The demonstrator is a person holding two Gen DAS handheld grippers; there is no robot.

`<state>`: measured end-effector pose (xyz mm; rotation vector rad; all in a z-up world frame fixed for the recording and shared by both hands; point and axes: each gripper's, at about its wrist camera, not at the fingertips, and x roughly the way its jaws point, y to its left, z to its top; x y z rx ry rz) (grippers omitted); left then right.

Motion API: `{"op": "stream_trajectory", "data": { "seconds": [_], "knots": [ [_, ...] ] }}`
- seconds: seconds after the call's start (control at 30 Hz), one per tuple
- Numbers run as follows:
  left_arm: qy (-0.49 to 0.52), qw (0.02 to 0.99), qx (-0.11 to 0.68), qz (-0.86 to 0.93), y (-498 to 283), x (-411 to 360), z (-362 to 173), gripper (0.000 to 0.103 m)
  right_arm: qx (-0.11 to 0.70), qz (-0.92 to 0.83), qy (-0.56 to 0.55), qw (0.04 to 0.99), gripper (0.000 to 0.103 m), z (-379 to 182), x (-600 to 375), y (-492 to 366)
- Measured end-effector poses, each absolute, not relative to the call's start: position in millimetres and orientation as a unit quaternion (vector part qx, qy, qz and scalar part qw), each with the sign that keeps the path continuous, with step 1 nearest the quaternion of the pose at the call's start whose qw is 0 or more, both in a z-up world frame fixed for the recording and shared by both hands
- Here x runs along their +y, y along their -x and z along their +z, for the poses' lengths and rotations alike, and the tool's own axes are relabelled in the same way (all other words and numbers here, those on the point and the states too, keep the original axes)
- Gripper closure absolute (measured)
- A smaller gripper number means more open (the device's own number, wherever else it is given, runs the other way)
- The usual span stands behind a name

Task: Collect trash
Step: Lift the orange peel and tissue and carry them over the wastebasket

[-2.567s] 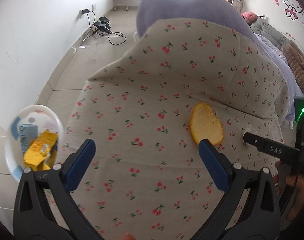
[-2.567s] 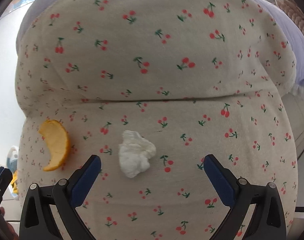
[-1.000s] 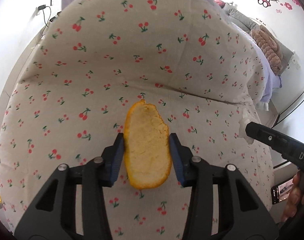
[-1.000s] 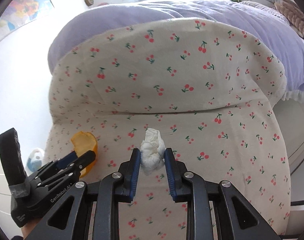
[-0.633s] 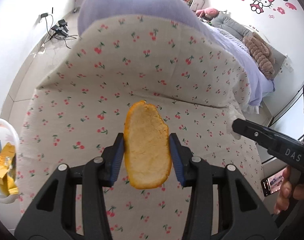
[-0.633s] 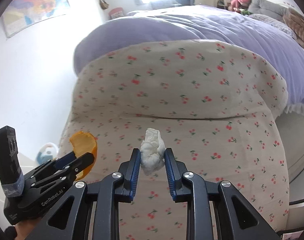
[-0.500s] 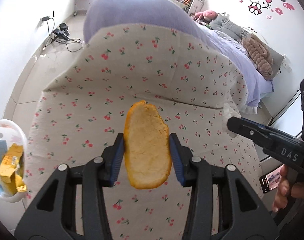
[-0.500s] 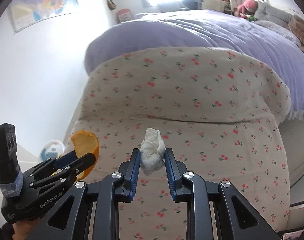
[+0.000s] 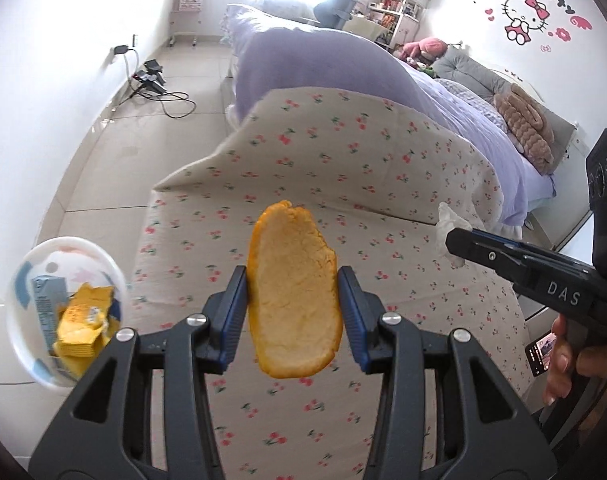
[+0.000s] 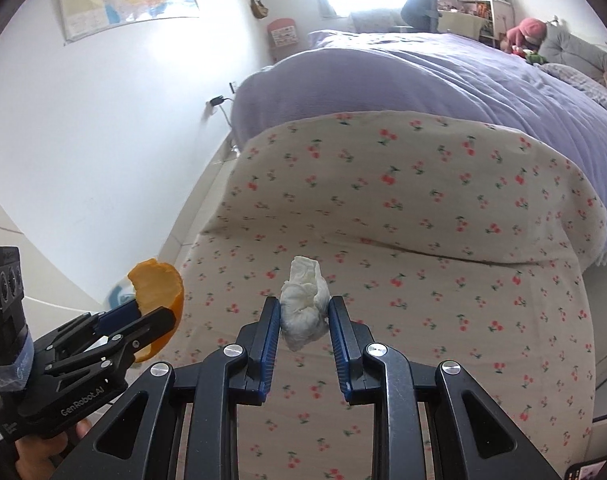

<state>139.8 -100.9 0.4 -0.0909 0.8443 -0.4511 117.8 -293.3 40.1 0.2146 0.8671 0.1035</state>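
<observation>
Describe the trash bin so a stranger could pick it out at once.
Start at the bed with the cherry-print cover and look down off its left edge to the tiled floor. There stands a small round white bin with pale blue patches. It alone holds rubbish: a crumpled yellow wrapper and a light blue carton.

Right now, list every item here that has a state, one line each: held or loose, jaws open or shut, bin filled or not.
Left gripper: jaws shut on the orange peel.
Orange peel: held, lifted off the cherry-print cover.
Right gripper: jaws shut on the tissue wad.
Tissue wad: crumpled, held above the cover.
Trash bin: on the floor, open, already holding a yellow wrapper and a small carton.
</observation>
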Motion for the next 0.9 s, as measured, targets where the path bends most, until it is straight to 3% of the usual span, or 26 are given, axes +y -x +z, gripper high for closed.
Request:
{"op": "stream_trajectory", "data": {
  "seconds": [0.9],
  "knots": [
    [0.077,0.901,0.413,-0.111,-129.3,30.3,-12.1,0.056,0.444,0.133,-0.069,0.884,0.077,21.2,-161.2,-154.2]
  ]
}}
